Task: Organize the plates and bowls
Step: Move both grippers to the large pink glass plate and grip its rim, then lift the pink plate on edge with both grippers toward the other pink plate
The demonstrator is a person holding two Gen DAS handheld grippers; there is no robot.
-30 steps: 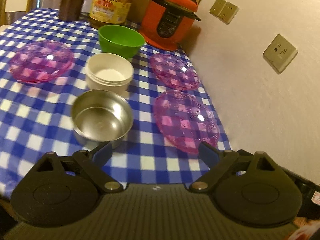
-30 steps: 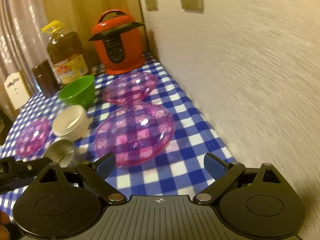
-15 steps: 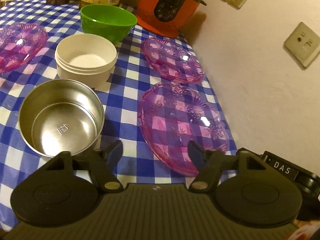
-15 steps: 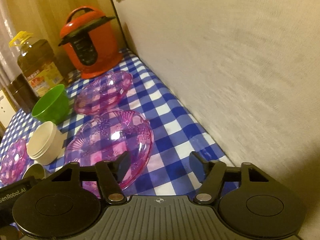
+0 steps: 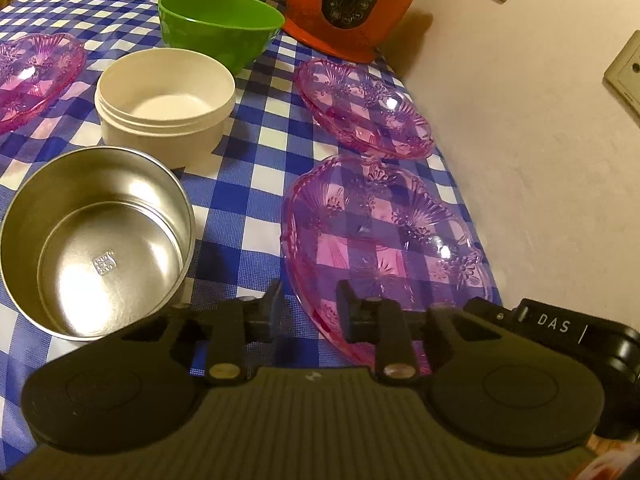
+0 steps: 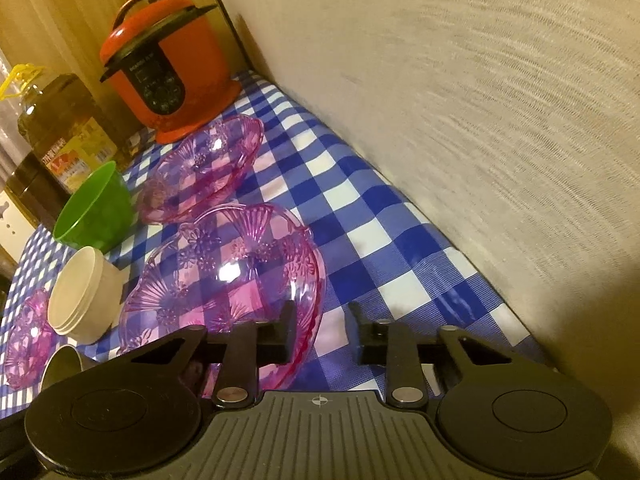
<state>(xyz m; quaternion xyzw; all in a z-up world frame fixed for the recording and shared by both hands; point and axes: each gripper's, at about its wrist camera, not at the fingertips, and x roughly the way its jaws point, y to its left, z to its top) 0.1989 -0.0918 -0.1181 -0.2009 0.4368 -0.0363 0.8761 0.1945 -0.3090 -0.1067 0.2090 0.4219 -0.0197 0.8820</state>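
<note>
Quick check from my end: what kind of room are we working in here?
Most likely a home kitchen or dining corner: a red electric pressure cooker and a large cooking oil bottle stand at the back of a table with a blue checked cloth, set against a wall.

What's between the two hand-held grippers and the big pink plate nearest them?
Nothing visible. The left hand-held gripper and right hand-held gripper are closing, each astride an opposite side of the near pink plate's rim. The steel bowl sits clear, beside it.
</note>
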